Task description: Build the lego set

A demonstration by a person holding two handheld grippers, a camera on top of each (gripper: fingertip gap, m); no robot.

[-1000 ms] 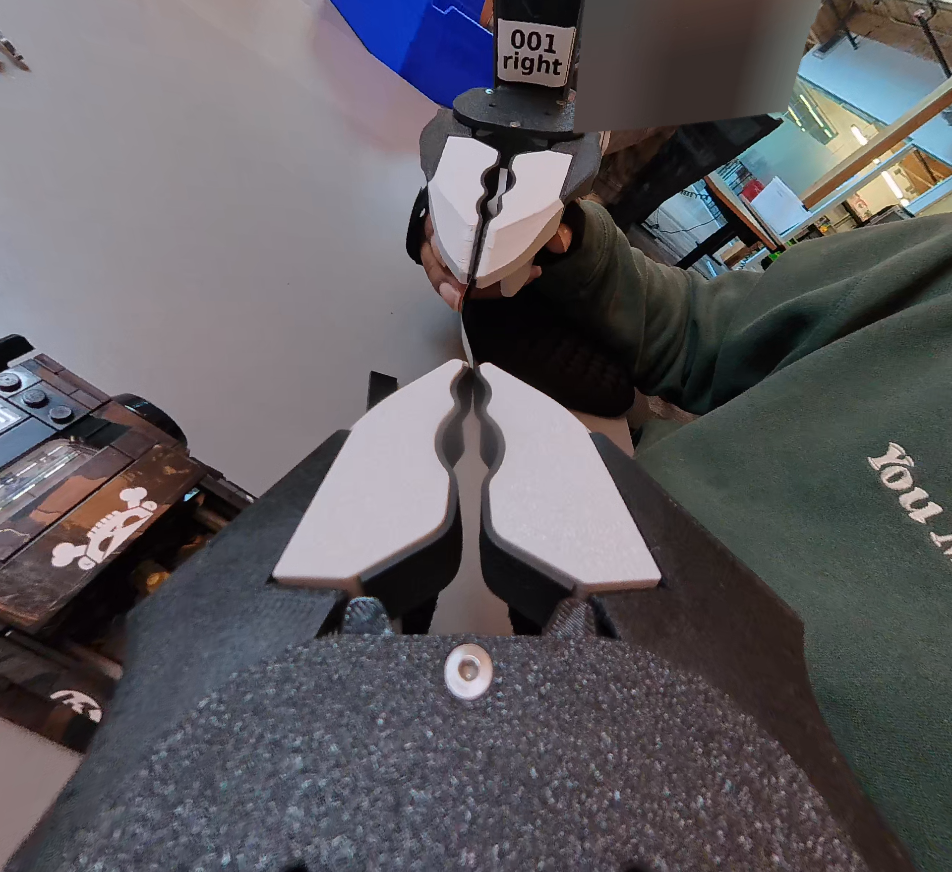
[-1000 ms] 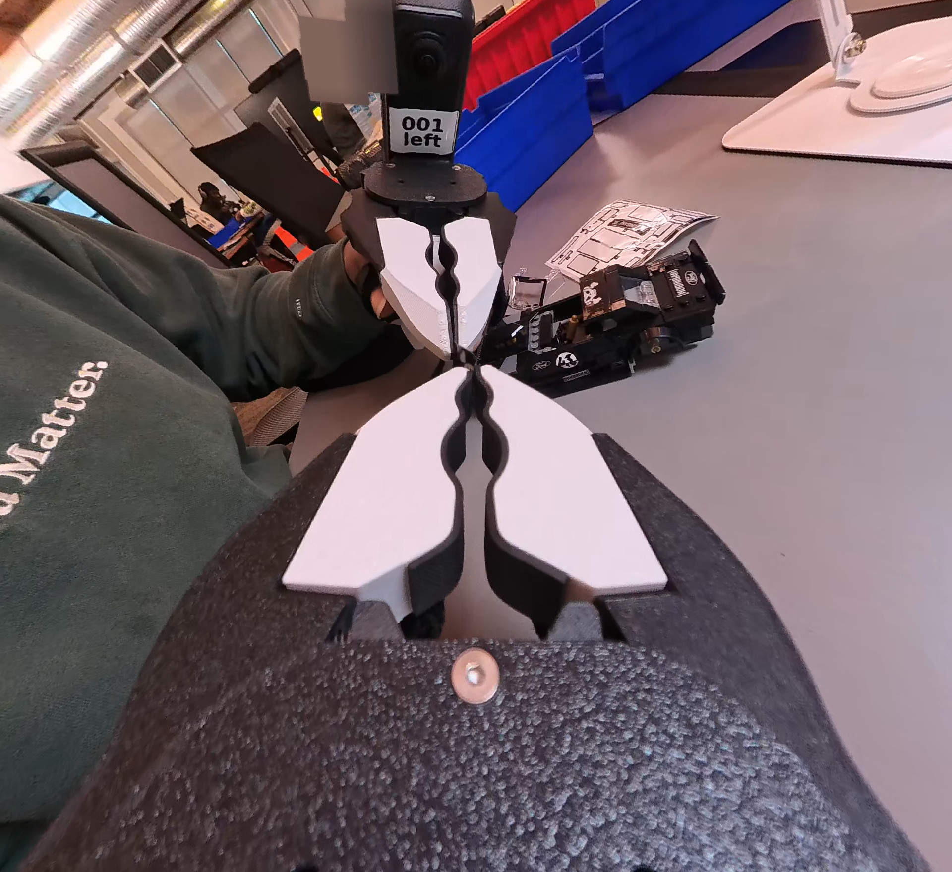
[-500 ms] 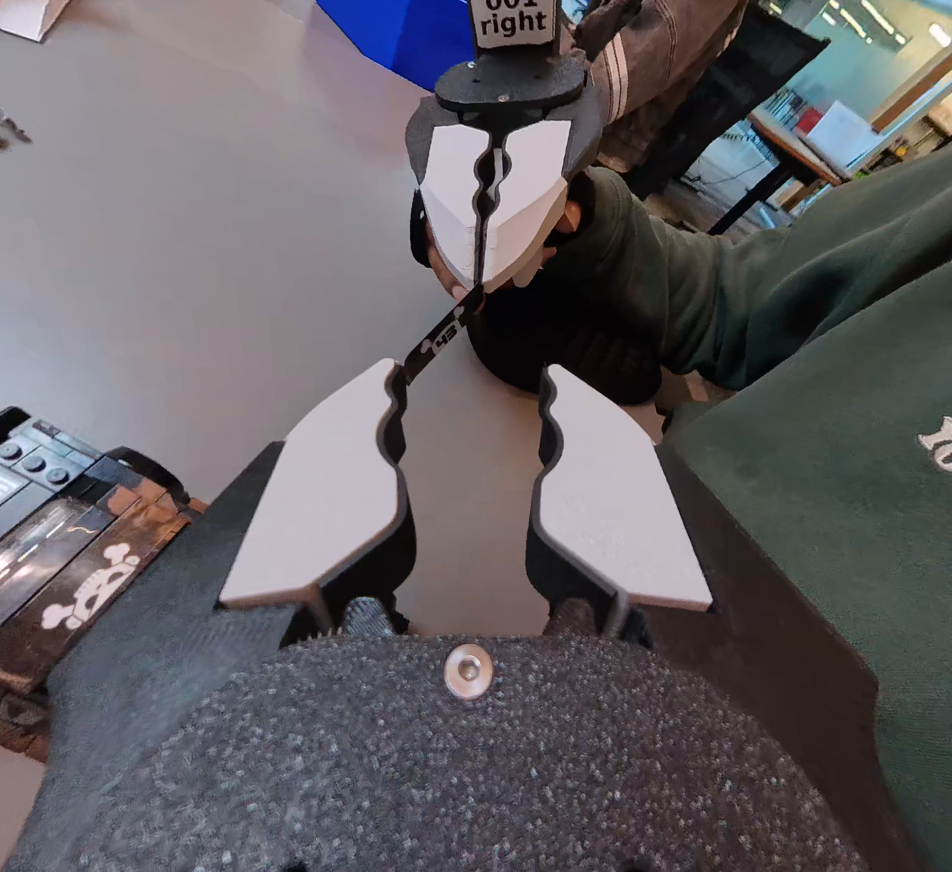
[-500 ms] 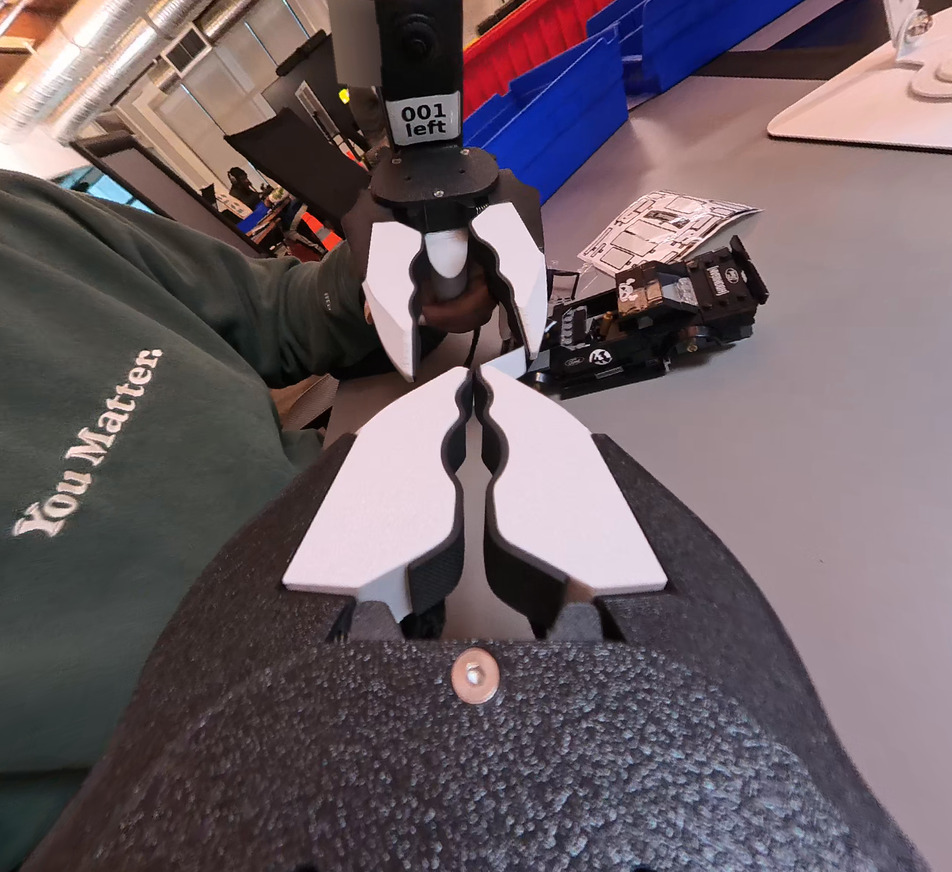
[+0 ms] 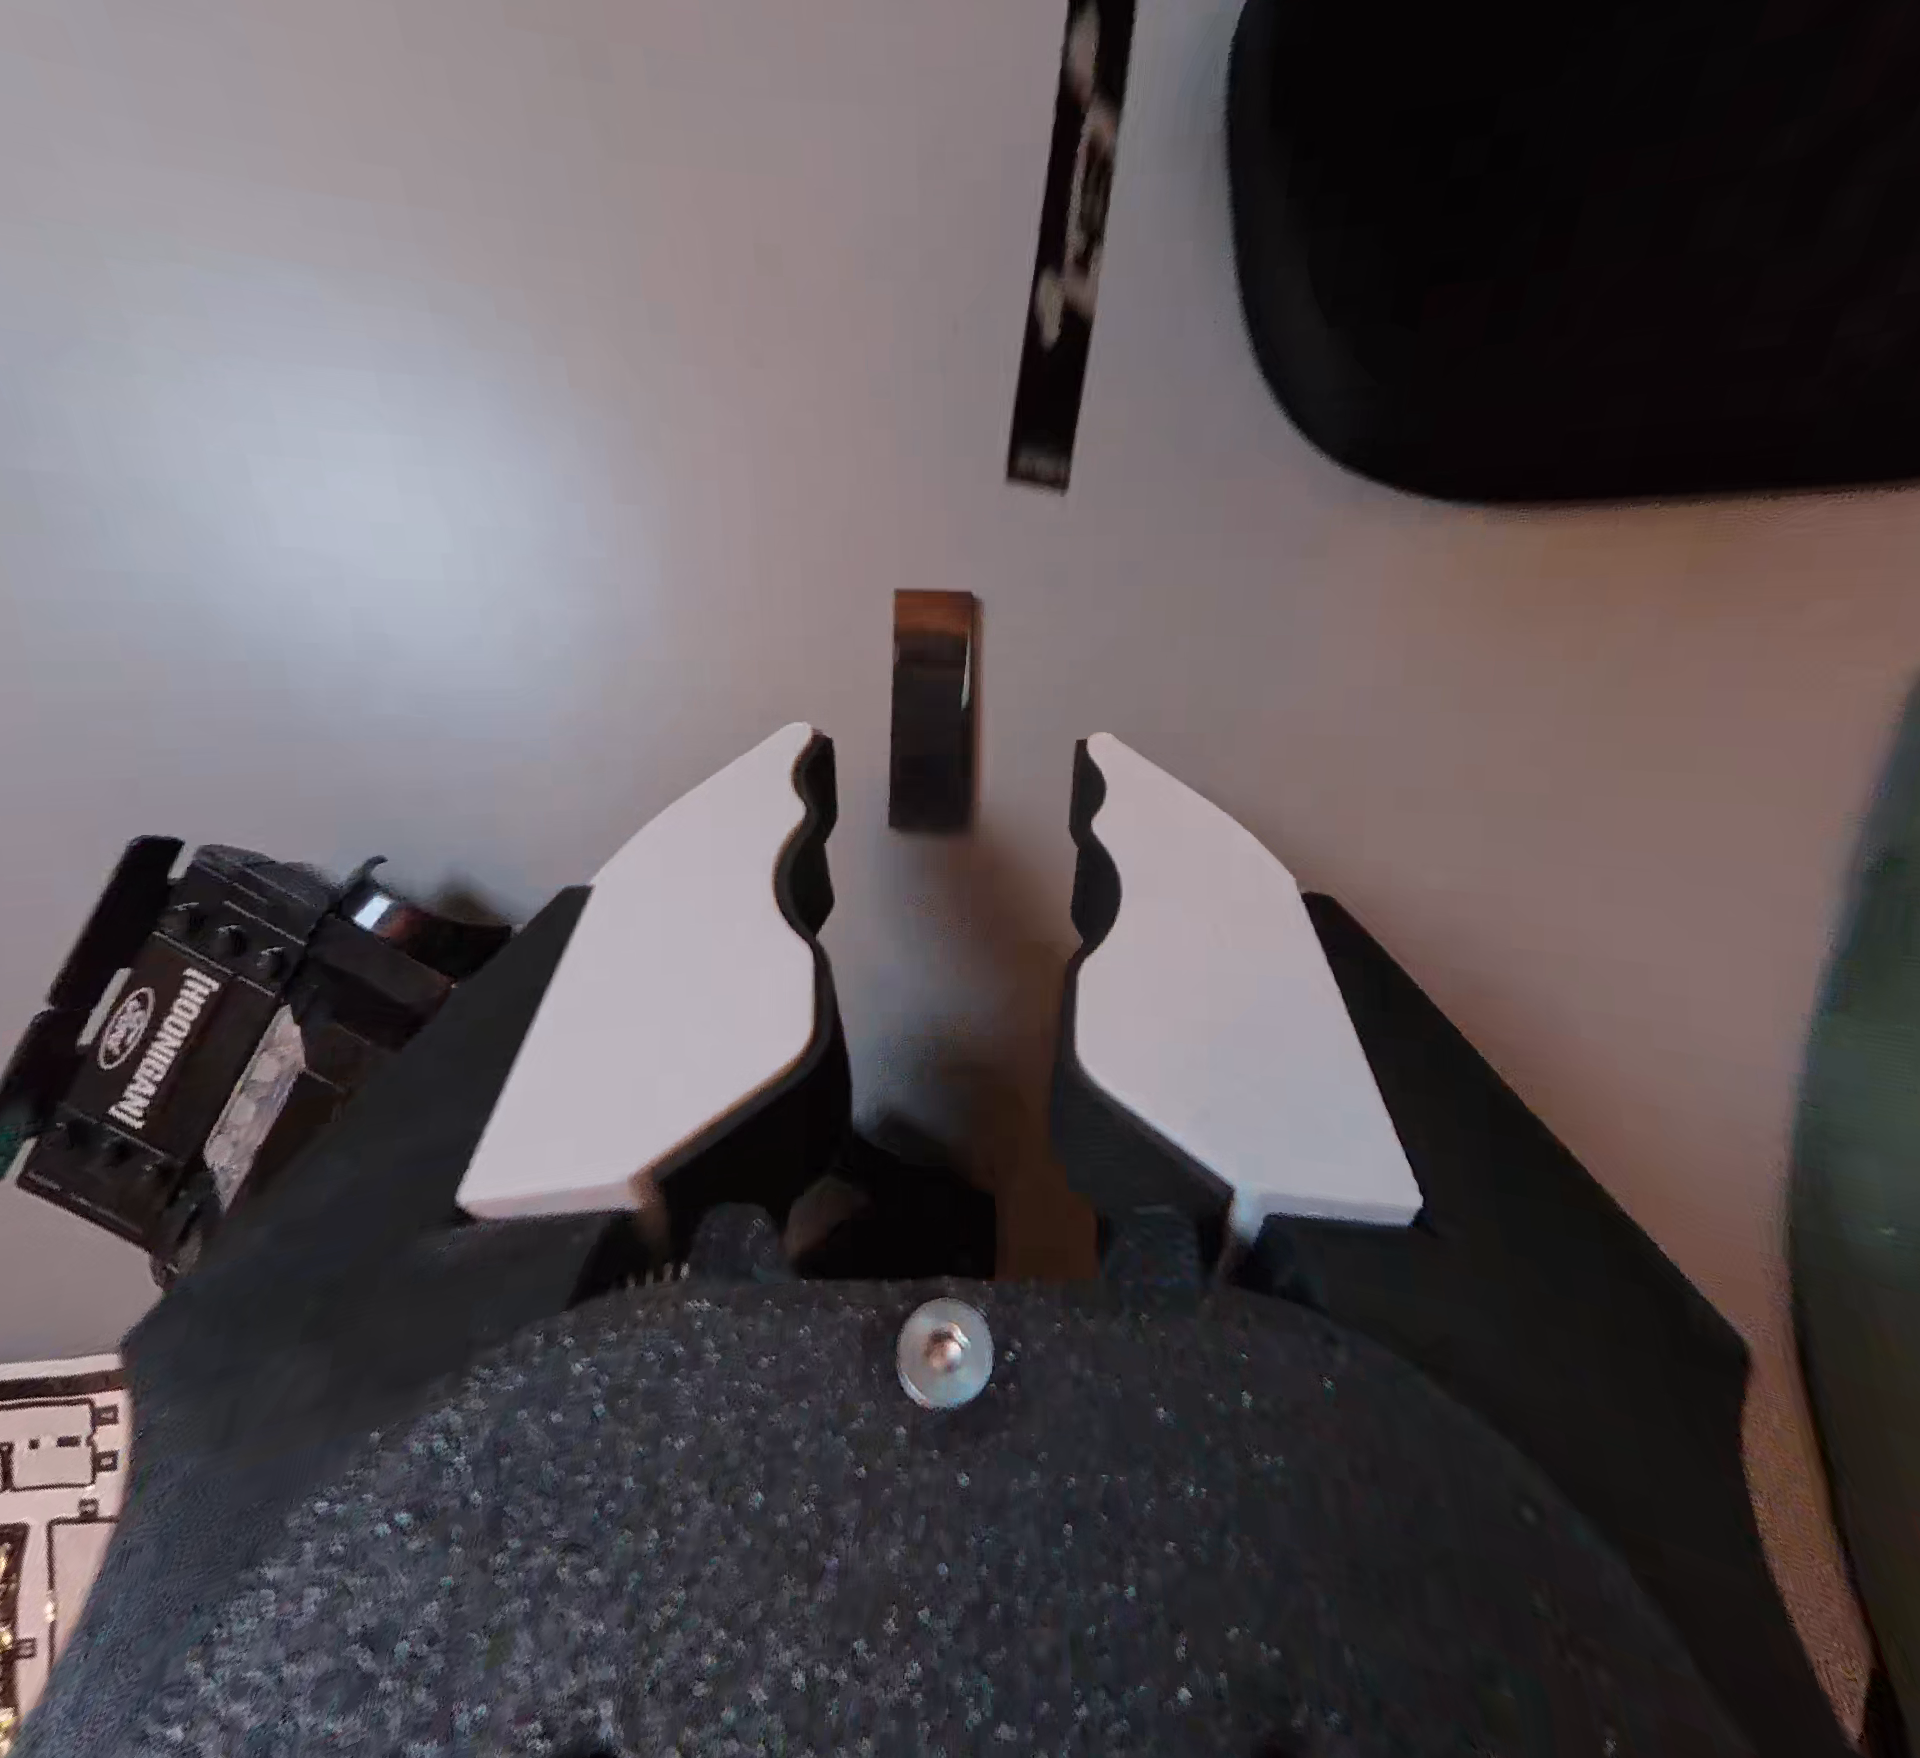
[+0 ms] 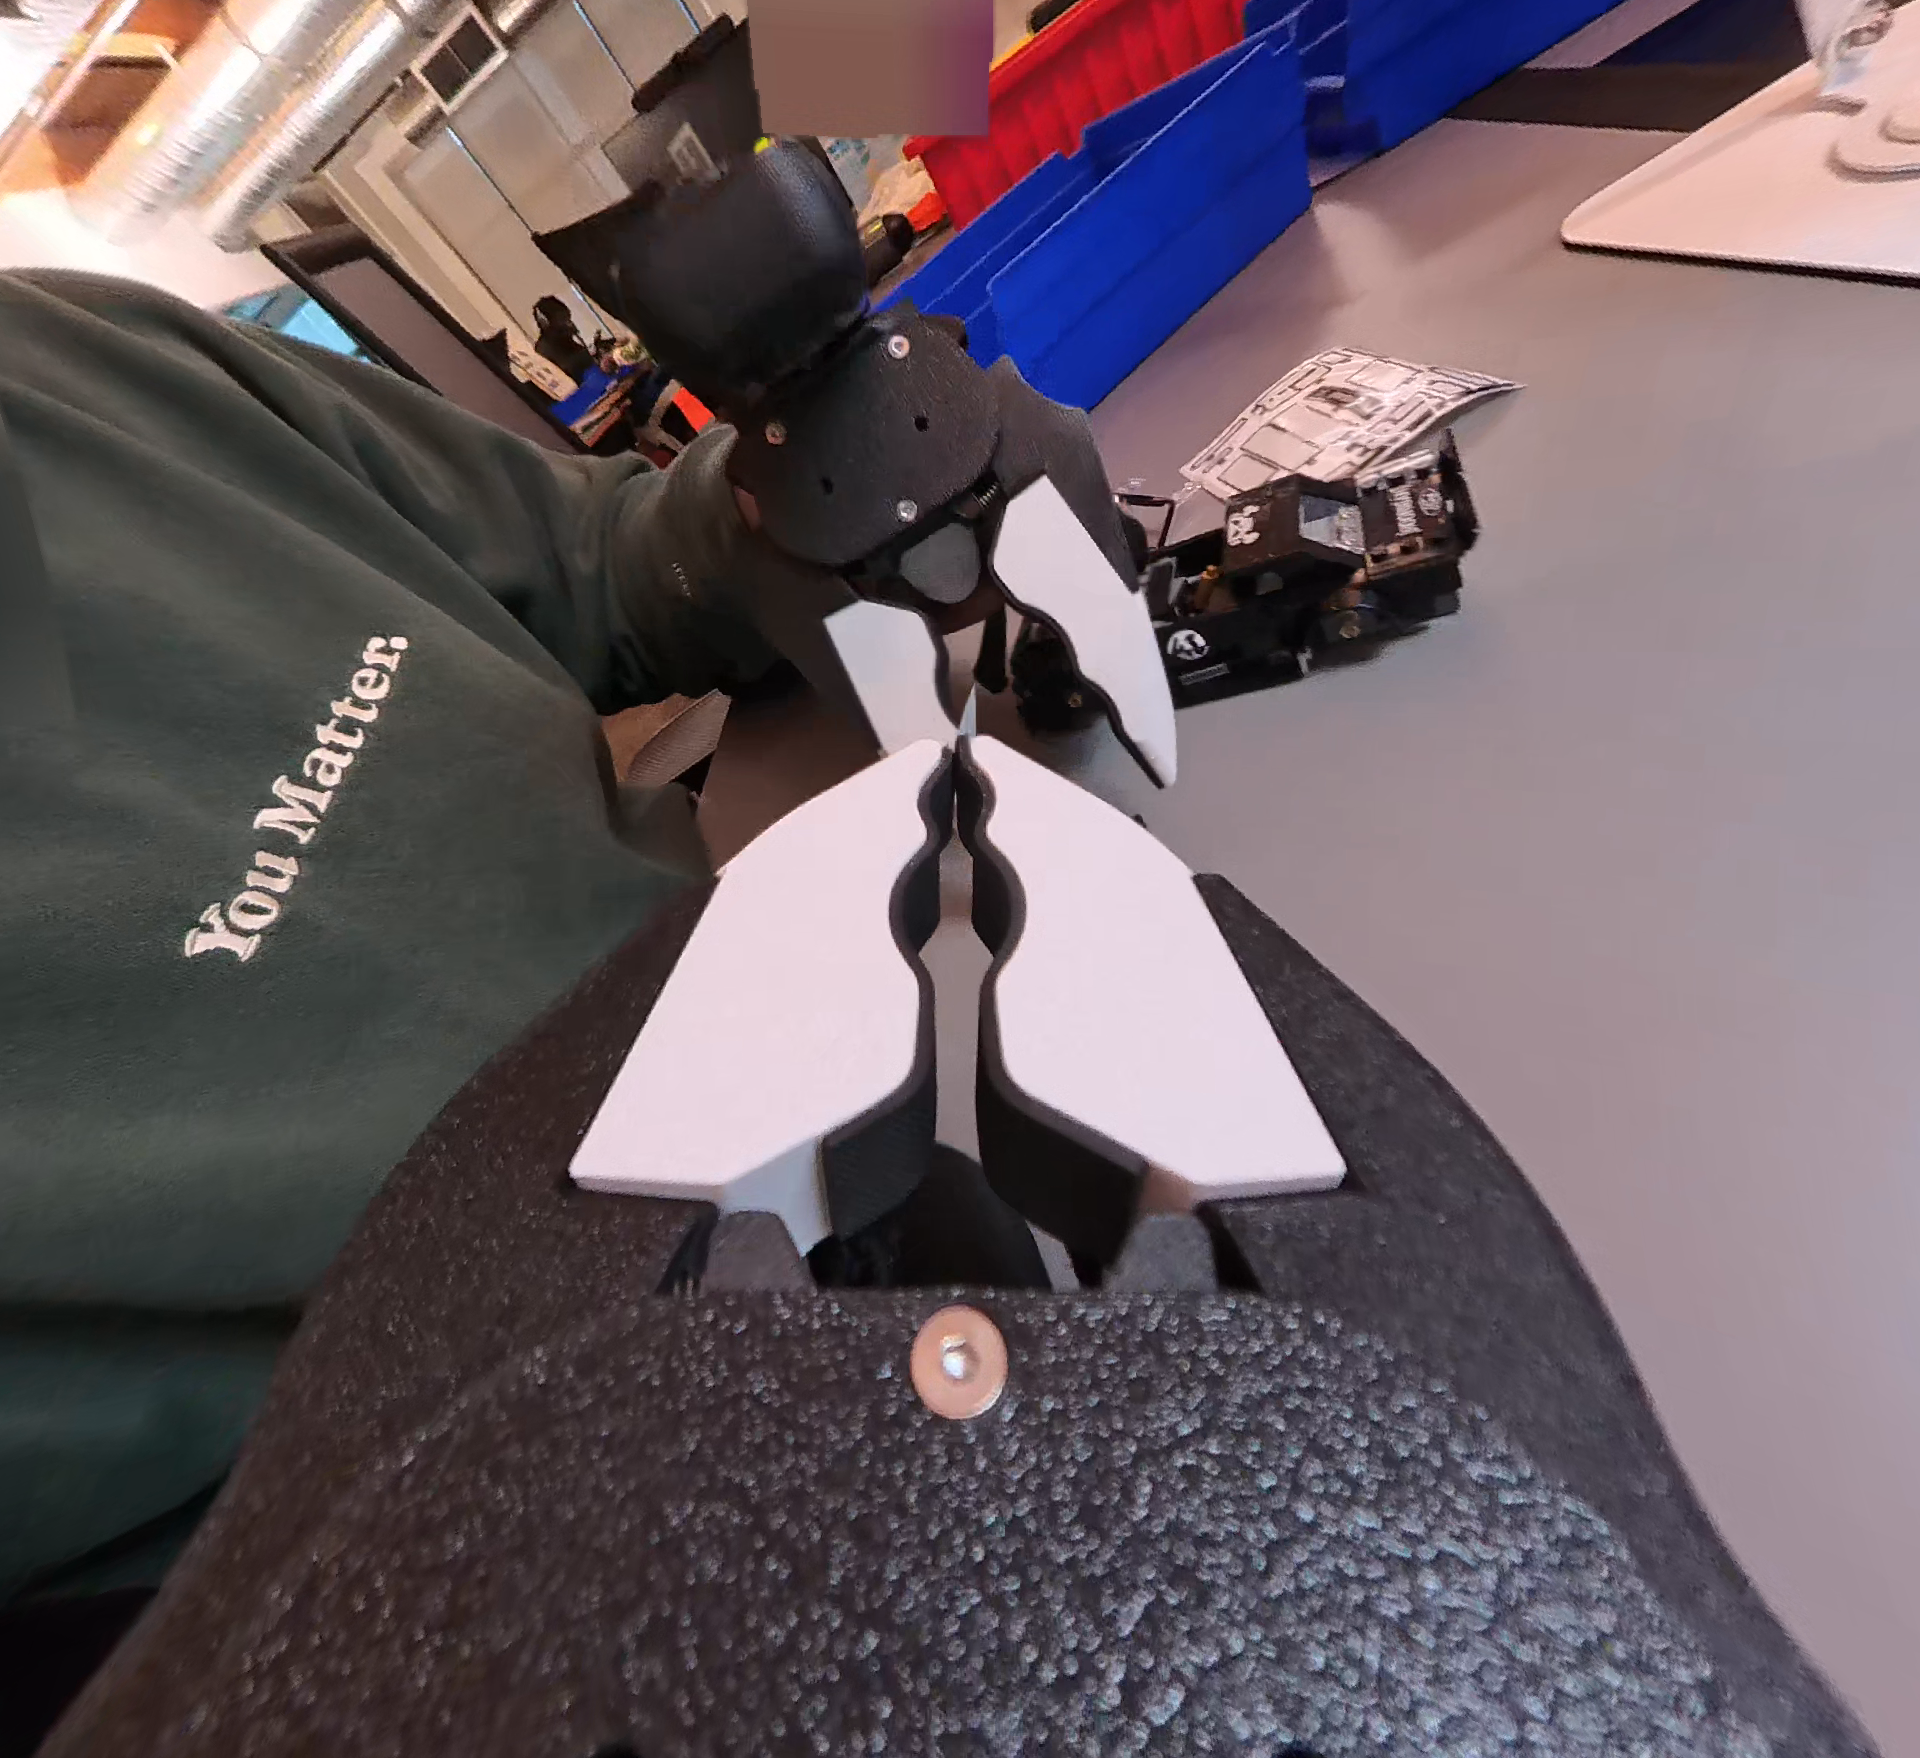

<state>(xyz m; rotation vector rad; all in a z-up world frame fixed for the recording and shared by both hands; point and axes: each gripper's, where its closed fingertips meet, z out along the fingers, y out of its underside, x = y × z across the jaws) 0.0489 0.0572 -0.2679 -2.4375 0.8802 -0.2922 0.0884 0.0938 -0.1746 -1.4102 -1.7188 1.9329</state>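
Observation:
My left gripper [image 5: 951,747] is open and points down at the grey table [image 5: 416,358]. A small black lego piece [image 5: 933,669] lies flat on the table, its near end between the fingertips. A black sticker strip [image 5: 1075,181] with white marks hangs above the table farther ahead. My right gripper [image 6: 954,747] is shut on that strip, which shows only as a thin edge at its tips. The left gripper [image 6: 1039,752] also shows there, open and tilted down. The partly built black lego car [image 6: 1320,565] stands on the table, left of my left gripper [image 5: 187,1033].
A printed sheet [image 6: 1351,409] lies behind the car, and its corner shows in the left wrist view [image 5: 52,1500]. Blue bins [image 6: 1143,254] and a red one line the far edge. A white stand base [image 6: 1766,181] sits at far right. A black rounded object [image 5: 1558,150] lies ahead on the right.
My left gripper opened and let go of the strip, then tipped down toward the table over the small black piece. My right gripper stayed shut on the strip.

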